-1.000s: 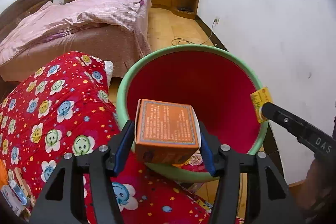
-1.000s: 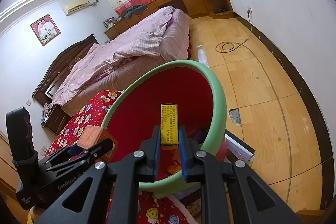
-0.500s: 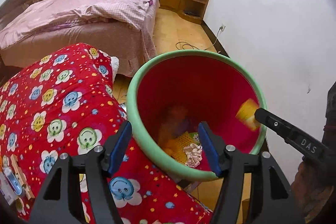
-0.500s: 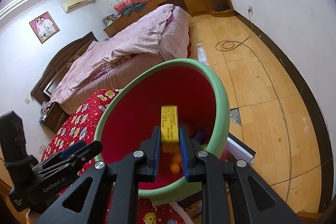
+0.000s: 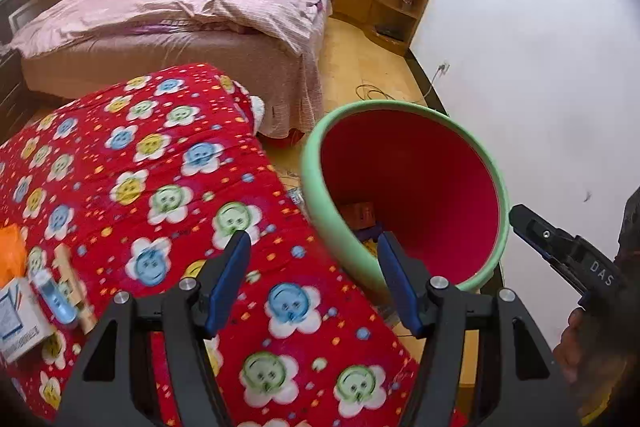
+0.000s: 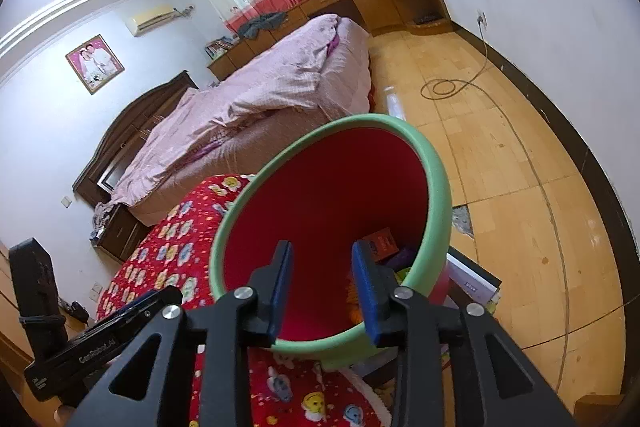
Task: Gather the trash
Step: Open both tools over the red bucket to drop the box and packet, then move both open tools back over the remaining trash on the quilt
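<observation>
Left gripper (image 5: 312, 279) has its blue pads spread wide w/ nothing between them, hanging over the red flower-print quilt (image 5: 132, 195); the bin (image 5: 394, 105) (green rim, red inside) sits just ahead and to the right of it, tilted so its mouth faces the camera. Right gripper (image 6: 322, 291) is also parted and empty, its pads right at the near rim of the bin (image 6: 438, 187), looking straight into it. Inside, low against the far wall ahead of the right gripper, lies an orange-brown box (image 6: 382, 241); the same box (image 5: 360, 213) shows just past the left gripper's right pad, deep in the bin. Beside it is something purple (image 6: 404, 257) and, nearer, some orange and yellow scraps, too blurred to name. Behind and left of the left gripper, on the quilt, lie a white carton (image 5: 16, 323), a small blue-grey item (image 5: 54, 297) and a bit of orange wrapper (image 5: 10, 251). Under the bin's right side some flat books or boxes (image 6: 472, 281) stick out. Beyond: a pink bed (image 6: 260, 95), wood floor, a coiled cable (image 6: 444, 87).
</observation>
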Demonstrator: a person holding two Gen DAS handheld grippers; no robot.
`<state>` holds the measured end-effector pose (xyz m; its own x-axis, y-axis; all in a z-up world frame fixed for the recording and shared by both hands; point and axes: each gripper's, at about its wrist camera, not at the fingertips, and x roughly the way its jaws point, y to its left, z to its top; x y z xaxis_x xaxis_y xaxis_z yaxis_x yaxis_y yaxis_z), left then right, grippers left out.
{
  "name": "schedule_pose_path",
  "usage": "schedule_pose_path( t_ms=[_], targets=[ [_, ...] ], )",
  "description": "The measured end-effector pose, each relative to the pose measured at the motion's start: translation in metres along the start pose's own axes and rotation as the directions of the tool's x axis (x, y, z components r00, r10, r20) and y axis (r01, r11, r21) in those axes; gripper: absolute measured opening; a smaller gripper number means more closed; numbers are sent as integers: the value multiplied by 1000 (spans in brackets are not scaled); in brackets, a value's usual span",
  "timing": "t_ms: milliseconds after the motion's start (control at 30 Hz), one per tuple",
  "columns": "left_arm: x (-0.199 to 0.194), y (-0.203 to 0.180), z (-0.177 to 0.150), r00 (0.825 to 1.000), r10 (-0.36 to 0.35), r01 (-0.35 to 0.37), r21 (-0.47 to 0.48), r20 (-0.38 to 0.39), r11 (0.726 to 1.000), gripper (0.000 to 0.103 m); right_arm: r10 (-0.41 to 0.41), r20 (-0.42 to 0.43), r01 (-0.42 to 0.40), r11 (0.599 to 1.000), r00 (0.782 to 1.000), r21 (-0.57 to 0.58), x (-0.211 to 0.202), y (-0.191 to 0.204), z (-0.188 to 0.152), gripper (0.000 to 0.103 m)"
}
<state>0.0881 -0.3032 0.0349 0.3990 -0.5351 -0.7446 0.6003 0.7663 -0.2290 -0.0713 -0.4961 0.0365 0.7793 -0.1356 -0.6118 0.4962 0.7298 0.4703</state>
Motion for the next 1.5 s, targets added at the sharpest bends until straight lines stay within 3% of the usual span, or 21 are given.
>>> schedule_pose_path(
  t_ms=[667, 1500],
  targets=[
    [-87, 72, -42, 990, 122, -112, -129, 72, 985, 65, 80, -82, -89, 990, 993, -107, -7, 72, -31, 47],
    [-142, 187, -90, 953, 294, -256, -329, 73, 909, 65, 125, -199, -175, 950, 972, -259, 11, 161, -80, 50]
  ],
)
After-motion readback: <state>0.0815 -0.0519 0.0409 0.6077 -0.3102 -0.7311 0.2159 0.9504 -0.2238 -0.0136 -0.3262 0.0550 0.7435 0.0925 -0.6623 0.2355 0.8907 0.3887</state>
